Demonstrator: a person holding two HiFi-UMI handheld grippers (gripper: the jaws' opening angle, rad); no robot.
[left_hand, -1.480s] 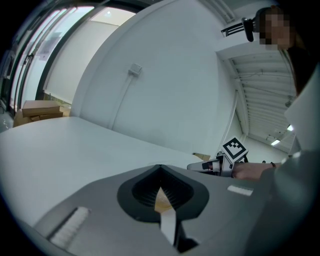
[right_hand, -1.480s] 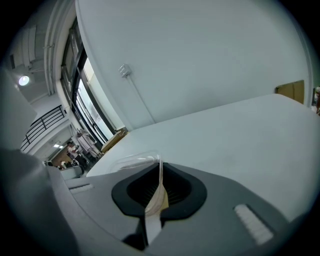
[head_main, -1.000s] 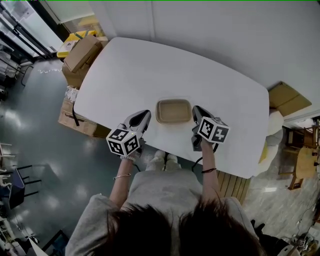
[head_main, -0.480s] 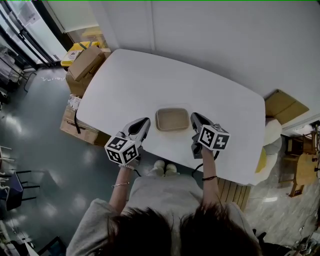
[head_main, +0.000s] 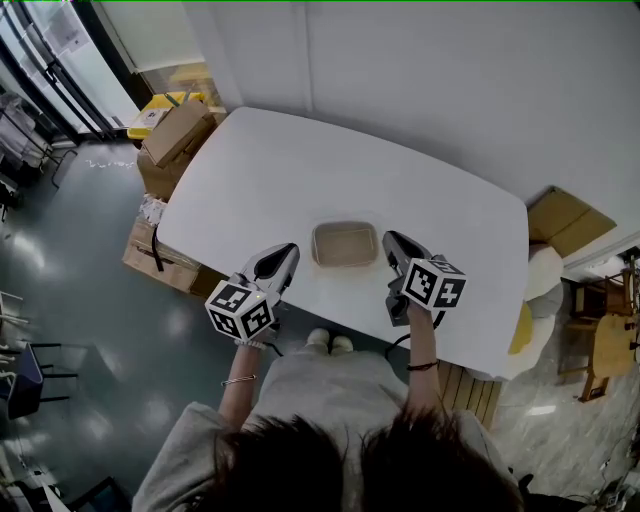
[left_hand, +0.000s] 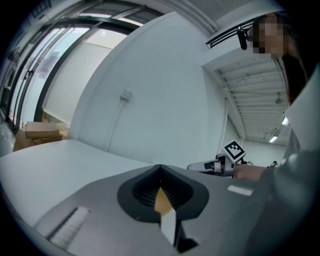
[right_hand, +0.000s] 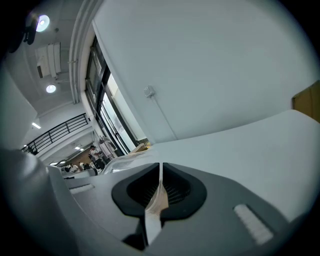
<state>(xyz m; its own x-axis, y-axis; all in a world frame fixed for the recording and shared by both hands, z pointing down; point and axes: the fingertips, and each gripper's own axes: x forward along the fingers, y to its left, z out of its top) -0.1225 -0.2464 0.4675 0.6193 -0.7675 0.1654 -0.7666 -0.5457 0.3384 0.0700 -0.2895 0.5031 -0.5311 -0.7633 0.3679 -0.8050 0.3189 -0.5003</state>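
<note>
Bench (head_main: 300, 165) is lying open from the container (head_main: 345, 243) back to the wall (head_main: 430, 80), which is closing the far side. Container is filling the gap between left claw (head_main: 288, 251) and right claw (head_main: 389, 241); cardboard boxes (head_main: 178, 132) are crowding the left floor.

Bright, even daylight from windows (head_main: 60, 50) at left, soft shadows. Ceiling lamp (right_hand: 43, 22) blown out. Gripper views: heavy fisheye, black vignette corners, near foreground soft.

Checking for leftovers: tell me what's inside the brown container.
The brown container shows only its bare tan floor. The left gripper and right gripper, shut on its side rims, hide those edges.
</note>
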